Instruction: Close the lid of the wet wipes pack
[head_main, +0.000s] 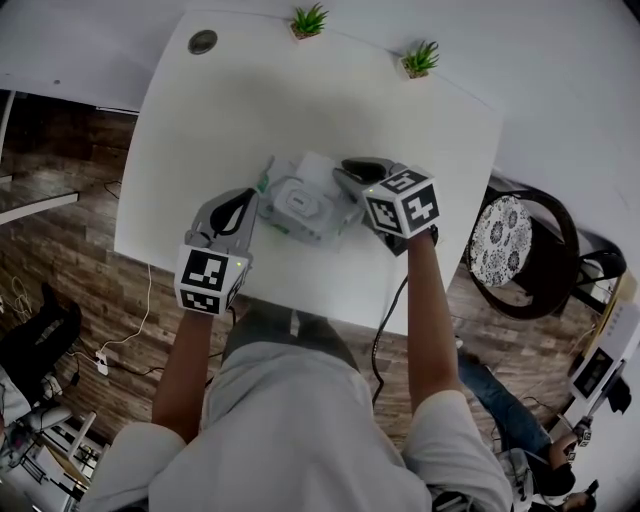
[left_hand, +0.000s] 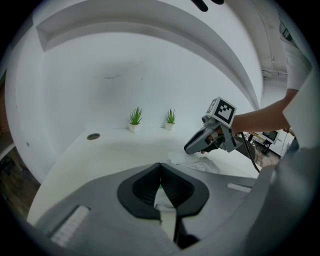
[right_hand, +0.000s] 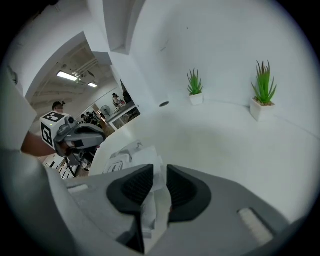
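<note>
The grey-white wet wipes pack (head_main: 300, 210) lies in the middle of the white table (head_main: 200, 120), its rounded lid facing up; I cannot tell whether the lid is raised. My left gripper (head_main: 262, 192) is shut on the pack's left end, where white film with a green spot sits between its jaws (left_hand: 160, 186). My right gripper (head_main: 345, 172) is at the pack's far right corner. Its jaws (right_hand: 160, 175) are shut on a white wipe sheet (right_hand: 145, 160) that rises from the pack (right_hand: 117, 164).
Two small potted plants (head_main: 309, 20) (head_main: 420, 58) and a round grommet (head_main: 202, 41) stand along the table's far edge. A chair with a patterned cushion (head_main: 500, 240) is to the right. Cables lie on the wood floor (head_main: 60, 300) to the left.
</note>
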